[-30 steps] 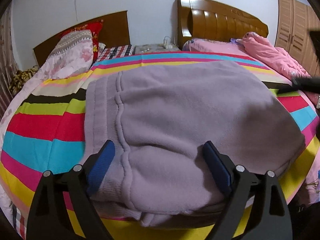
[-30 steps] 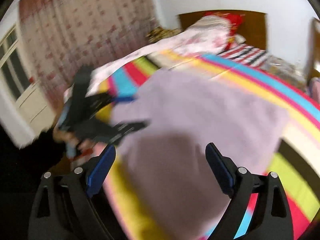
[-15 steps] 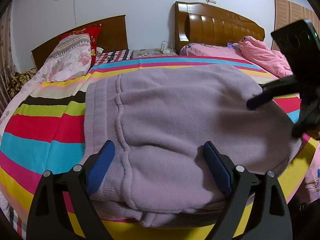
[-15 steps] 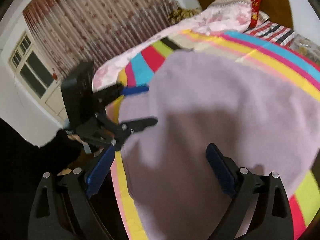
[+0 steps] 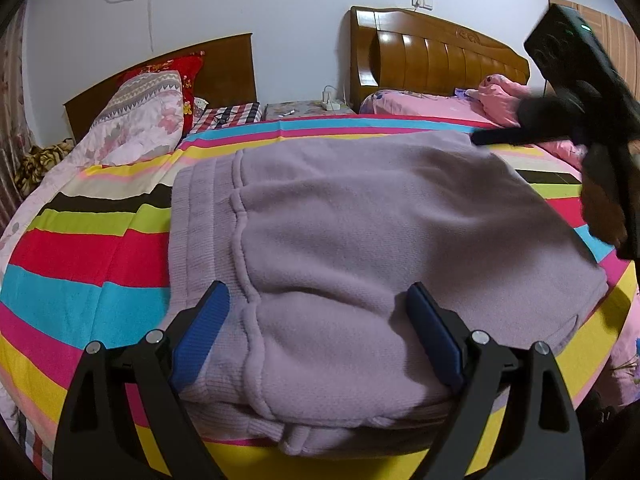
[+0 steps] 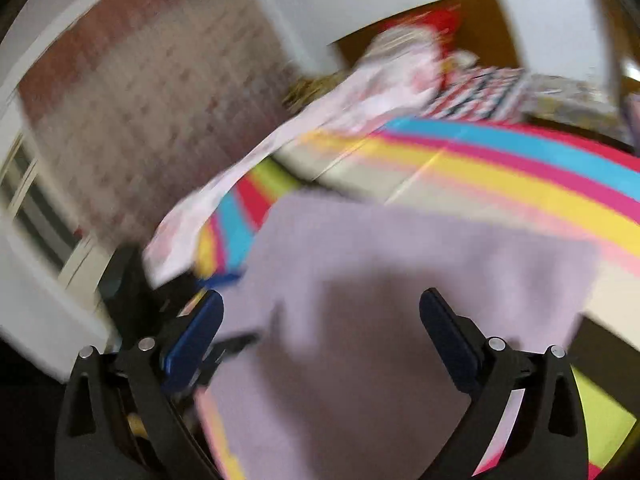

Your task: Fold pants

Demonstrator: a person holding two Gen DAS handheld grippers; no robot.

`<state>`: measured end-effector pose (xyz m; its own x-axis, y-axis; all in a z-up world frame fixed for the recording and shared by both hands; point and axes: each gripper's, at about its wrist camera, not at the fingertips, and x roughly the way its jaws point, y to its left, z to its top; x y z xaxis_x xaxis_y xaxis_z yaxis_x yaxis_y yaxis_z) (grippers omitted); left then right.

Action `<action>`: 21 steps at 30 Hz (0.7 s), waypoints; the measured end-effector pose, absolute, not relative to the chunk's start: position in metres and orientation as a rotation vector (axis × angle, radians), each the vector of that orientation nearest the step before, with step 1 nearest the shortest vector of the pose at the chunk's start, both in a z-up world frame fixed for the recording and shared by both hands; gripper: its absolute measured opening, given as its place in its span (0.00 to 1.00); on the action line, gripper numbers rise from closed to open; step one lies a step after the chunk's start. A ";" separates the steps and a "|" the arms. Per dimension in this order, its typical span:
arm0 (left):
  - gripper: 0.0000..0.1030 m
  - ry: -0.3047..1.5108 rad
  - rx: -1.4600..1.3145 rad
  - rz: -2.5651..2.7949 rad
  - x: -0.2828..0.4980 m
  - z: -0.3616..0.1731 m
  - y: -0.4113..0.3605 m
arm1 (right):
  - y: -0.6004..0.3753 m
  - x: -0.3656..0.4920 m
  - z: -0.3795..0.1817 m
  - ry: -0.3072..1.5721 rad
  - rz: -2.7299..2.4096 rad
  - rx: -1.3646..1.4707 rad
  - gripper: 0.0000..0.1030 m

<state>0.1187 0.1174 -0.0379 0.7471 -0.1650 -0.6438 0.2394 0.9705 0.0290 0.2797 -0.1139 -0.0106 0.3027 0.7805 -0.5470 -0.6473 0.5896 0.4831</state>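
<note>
Folded lilac pants (image 5: 360,232) lie on the striped bedspread (image 5: 80,248), ribbed waistband to the left. My left gripper (image 5: 316,320) stands open and still at the near end of the fold, its blue pads on either side of the cloth bulge without pinching it. In the blurred right wrist view my right gripper (image 6: 320,320) hovers over the pants (image 6: 400,300), its jaws opening with nothing gripped between them. In the left wrist view its upper finger (image 5: 500,137) reaches over the pants' far right corner, with a hand (image 5: 604,212) holding it.
Pillows (image 5: 140,120) and a wooden headboard (image 5: 432,56) stand at the back. A pink quilt (image 5: 500,96) lies on the second bed at the right. A bedside table (image 5: 304,110) sits between the beds. The bed's near edge drops off just below the pants.
The right gripper has come in from the right edge of the left wrist view and risen over the pants' far right corner. The right wrist view has swung and blurred. The left gripper stayed put.
</note>
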 end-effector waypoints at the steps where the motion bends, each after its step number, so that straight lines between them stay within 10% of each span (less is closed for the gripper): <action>1: 0.87 0.692 0.112 -0.222 0.119 -0.038 0.118 | -0.118 0.291 -0.015 0.851 0.885 0.195 0.93; 21: 0.87 0.676 0.129 -0.205 0.115 -0.038 0.114 | -0.086 0.147 -0.061 0.749 0.433 -0.253 0.94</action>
<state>0.1152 0.1137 -0.0383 0.7612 -0.1464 -0.6318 0.2296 0.9719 0.0515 0.1472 -0.0858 -0.0609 0.6506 0.2879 -0.7027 -0.4648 0.8827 -0.0688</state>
